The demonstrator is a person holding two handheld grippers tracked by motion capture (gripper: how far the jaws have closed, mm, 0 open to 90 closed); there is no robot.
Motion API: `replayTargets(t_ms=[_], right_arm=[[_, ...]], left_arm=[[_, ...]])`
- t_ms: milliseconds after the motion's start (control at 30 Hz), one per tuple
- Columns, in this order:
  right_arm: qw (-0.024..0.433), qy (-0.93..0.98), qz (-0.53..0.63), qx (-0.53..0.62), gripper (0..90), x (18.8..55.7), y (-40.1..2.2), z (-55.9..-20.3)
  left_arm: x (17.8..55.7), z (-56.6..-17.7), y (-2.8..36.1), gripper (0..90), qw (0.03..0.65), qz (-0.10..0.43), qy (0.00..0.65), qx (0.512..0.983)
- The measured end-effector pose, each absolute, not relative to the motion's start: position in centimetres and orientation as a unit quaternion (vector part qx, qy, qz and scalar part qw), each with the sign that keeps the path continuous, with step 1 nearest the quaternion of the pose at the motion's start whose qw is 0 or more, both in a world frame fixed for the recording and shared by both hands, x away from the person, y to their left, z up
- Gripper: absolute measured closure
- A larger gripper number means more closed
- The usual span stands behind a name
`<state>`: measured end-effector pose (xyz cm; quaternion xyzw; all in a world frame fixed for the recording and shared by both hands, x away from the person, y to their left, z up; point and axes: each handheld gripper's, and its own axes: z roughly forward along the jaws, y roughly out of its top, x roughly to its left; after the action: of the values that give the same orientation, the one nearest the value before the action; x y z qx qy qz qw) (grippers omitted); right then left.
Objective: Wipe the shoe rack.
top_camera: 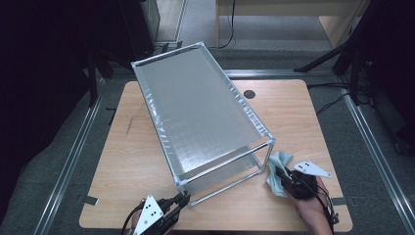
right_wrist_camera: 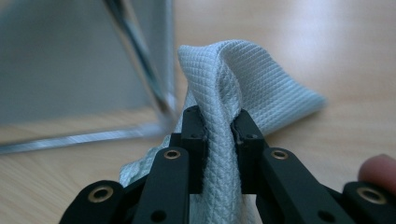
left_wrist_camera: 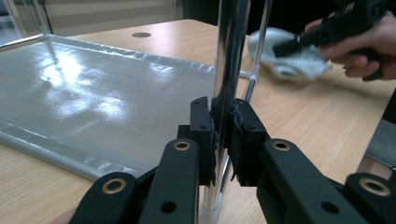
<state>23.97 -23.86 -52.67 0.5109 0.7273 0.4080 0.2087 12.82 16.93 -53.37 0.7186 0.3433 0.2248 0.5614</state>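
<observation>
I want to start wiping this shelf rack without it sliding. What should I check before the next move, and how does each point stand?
1. Left tool clamped on the rack's chrome corner post: ok.
2. Right tool pinching the cleaning cloth: ok, a fold sits between its pads.
3. Cloth touching the shelf rack: cannot tell; it sits bunched by the near right corner post.
4. Rack feet flat on the wooden table: cannot tell.
5. Top shelf free of items: ok.

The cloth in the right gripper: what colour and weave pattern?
Pale blue-grey cloth with a fine diamond waffle weave, clearest in the right gripper view.
</observation>
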Motion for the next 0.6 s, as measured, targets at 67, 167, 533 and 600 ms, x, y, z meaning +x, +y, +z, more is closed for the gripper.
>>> replayTargets(t_ms=[67,167,533,600], right_arm=[[0.207,0.718,0.435,0.502,78.7,23.7,-23.4,-51.5],[0.225,0.709,0.47,0.475,78.6,23.3,-22.7,-49.4],[0.258,0.69,0.519,0.434,77.7,21.6,-21.7,-46.3],[0.241,0.704,0.498,0.445,77.6,22.3,-21.6,-48.0]], left_arm=[[12.8,-53.4,16.9,81.9,0.561,0.226,0.343,0.719],[12.8,-53.4,16.9,81.9,0.56,0.226,0.343,0.72],[12.5,-53.5,17.1,81.9,0.562,0.225,0.343,0.719],[12.5,-53.4,17.1,81.9,0.56,0.226,0.342,0.72]])
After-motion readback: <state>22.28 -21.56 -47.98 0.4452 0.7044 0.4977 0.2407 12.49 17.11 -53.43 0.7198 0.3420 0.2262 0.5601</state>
